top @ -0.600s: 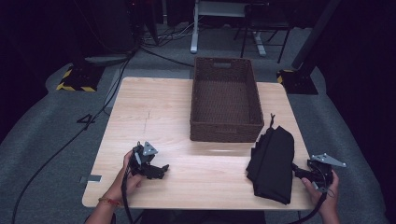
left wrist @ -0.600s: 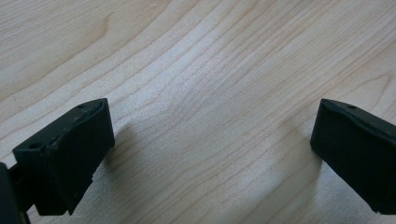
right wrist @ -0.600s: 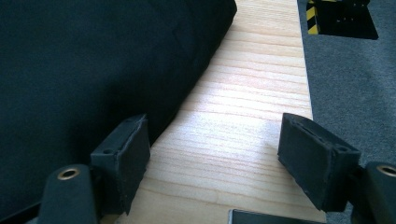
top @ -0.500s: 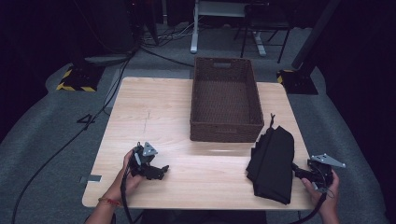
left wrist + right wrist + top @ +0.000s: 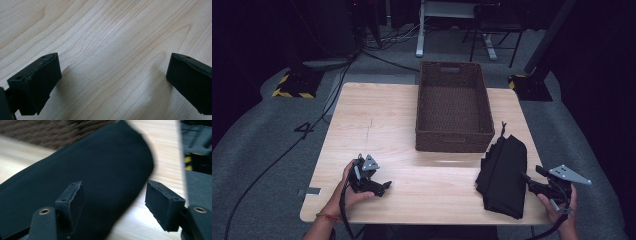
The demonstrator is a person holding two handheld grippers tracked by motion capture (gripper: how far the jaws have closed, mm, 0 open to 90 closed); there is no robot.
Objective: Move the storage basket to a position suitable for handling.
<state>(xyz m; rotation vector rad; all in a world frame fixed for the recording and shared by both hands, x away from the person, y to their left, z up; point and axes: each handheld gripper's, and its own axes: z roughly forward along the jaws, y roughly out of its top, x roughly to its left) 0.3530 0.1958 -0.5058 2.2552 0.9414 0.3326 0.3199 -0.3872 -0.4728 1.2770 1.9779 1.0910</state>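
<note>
**Right gripper at the edge of a folded black cloth, left gripper idle on the desk**

The right gripper [image 5: 532, 184] is held low and level at the desk's [image 5: 377, 115] near right corner, pointing leftward at the folded black cloth [image 5: 504, 177]. Its jaws stand apart — one over the cloth's edge, the other over bare wood — with no pad pressing on the fabric. The person's hand wraps it from below, and a grey three-cornered plate sits on top.

The left gripper [image 5: 384, 186] rests near the desk's front left, tilted toward the wood, jaws wide apart with nothing between them.

The cloth is matte, smooth and rounded along its fold, lying just beside the front right corner of a dark woven wicker basket [image 5: 454, 137] — rectangular, with handle slots. The desk is pale wood grain. In the right gripper view the basket is blurred, and the cloth is cut off at the left.
</note>
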